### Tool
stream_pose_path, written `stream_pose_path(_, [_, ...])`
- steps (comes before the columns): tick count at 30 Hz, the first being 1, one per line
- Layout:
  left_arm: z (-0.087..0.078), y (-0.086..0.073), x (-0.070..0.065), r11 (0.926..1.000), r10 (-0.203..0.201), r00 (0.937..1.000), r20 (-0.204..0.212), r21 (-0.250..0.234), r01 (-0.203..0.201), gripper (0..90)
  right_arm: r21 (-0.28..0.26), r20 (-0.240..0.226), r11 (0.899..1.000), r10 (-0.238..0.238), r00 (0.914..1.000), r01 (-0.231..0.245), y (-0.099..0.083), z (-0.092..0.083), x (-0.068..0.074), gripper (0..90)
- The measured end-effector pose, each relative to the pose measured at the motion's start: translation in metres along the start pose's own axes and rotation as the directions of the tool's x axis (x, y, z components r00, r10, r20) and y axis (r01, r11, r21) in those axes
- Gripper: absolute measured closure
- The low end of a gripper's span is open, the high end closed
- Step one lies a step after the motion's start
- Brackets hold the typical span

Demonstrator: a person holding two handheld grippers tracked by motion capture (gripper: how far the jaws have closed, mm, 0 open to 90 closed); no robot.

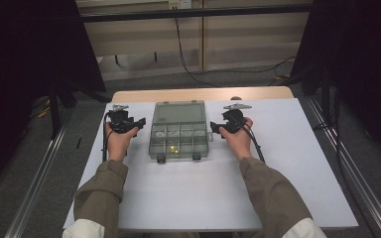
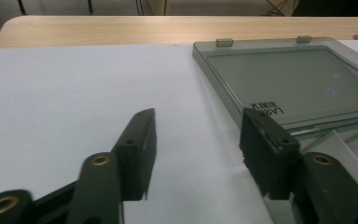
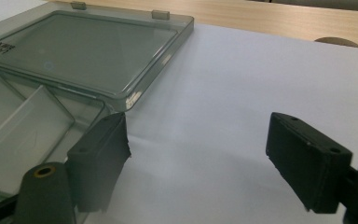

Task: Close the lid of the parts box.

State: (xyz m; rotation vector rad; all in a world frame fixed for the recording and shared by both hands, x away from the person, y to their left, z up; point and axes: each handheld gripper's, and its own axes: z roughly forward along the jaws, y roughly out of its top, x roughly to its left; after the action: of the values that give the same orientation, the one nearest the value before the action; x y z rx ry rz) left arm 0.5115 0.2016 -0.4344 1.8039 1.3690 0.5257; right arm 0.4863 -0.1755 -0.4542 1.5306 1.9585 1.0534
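A clear grey compartment box (image 1: 177, 144) lies in the middle of the white table top, its lid (image 1: 178, 112) folded flat toward the far side. Small yellow pieces (image 1: 172, 148) sit in a front compartment. My left gripper (image 1: 141, 123) is at the box's left edge and is open. In the left gripper view its jaws (image 2: 198, 123) stand apart over bare table, the right one beside the lid (image 2: 289, 81). My right gripper (image 1: 213, 128) is at the box's right edge, also open. In the right gripper view its jaws (image 3: 198, 128) frame bare table, the left one over the tray's corner (image 3: 23, 121).
The white board (image 1: 287, 148) rests on a wooden table whose far edge (image 1: 203, 93) shows beyond the lid. A small round brown thing (image 3: 333, 42) lies at that edge. Dark curtains hang on both sides, and cables run over the floor behind.
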Motion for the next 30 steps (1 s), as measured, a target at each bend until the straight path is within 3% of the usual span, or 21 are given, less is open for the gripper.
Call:
stream_pose_path(5, [0.008,0.002,-0.002,0.9996,-0.021,0.9998,0.0,0.019,0.021,55.2,0.011,0.001,1.0,-0.009,1.0,0.009,0.008,0.006,0.005,32.7])
stream_pose_path(7, [0.011,0.003,-0.003,0.9992,-0.03,0.9995,0.008,0.027,0.03,58.3,0.002,-0.01,1.0,0.003,0.9999,-0.003,0.011,0.009,0.007,40.7])
stream_pose_path(14, [0.023,0.003,-0.002,0.9988,-0.029,0.9996,0.002,0.04,0.028,70.1,0.031,-0.018,0.999,0.036,0.9992,-0.036,0.019,0.017,0.009,52.7])
stream_pose_path(17, [0.027,0.004,-0.002,0.9986,-0.026,0.9996,0.009,0.047,0.026,74.1,0.045,-0.033,0.997,0.056,0.9979,-0.055,0.021,0.022,0.009,62.0])
stream_pose_path(19, [0.03,0.004,-0.001,0.998,-0.034,0.9992,0.022,0.055,0.033,77.3,0.063,-0.017,0.997,0.038,0.9991,-0.037,0.022,0.026,0.011,67.5])
stream_pose_path(24, [0.04,0.006,-0.001,0.9969,-0.032,0.999,0.032,0.073,0.03,84.6,0.097,-0.024,0.994,0.047,0.9986,-0.045,0.026,0.035,0.014,85.4])
stream_pose_path(28, [0.049,0.007,0.0,0.9951,-0.051,0.9975,0.048,0.087,0.047,85.9,0.132,-0.026,0.99,0.057,0.998,-0.053,0.028,0.045,0.012,90.0])
stream_pose_path(30, [0.053,0.008,-0.001,0.9951,-0.037,0.9985,0.04,0.093,0.034,86.5,0.142,-0.034,0.989,0.046,0.9983,-0.041,0.028,0.051,0.011,90.0])
